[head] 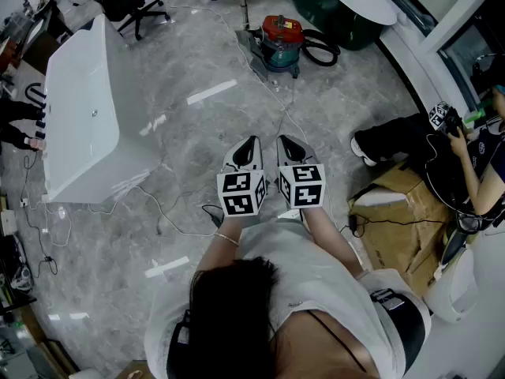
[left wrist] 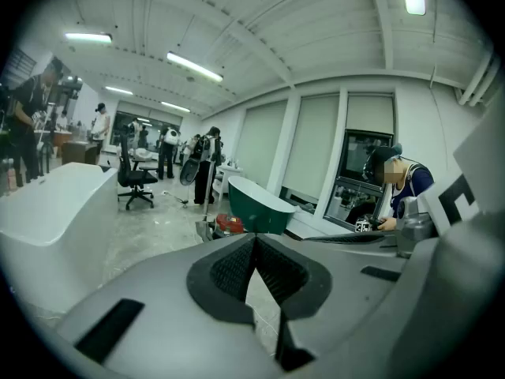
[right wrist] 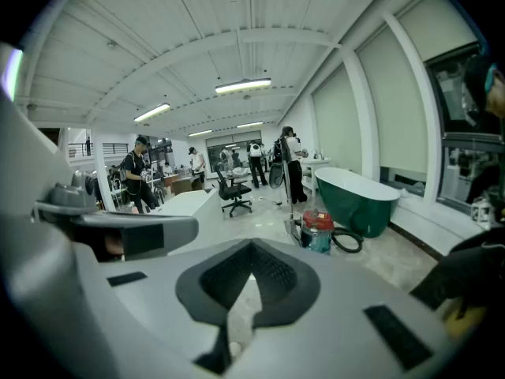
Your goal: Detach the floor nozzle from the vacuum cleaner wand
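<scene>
L tool point(head: 252, 142): jaws met, held nothing
R tool point(head: 284, 140): jaws met, held nothing
Vacuum point(head: 281, 39): stood on floor point(head: 197, 172), well apart

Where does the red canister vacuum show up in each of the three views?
Head view: red canister vacuum, top centre.
Left gripper view: small, just left of centre.
Right gripper view: right of centre, lower half.
Shared landmark: the green bathtub, next to it in all three.
</scene>
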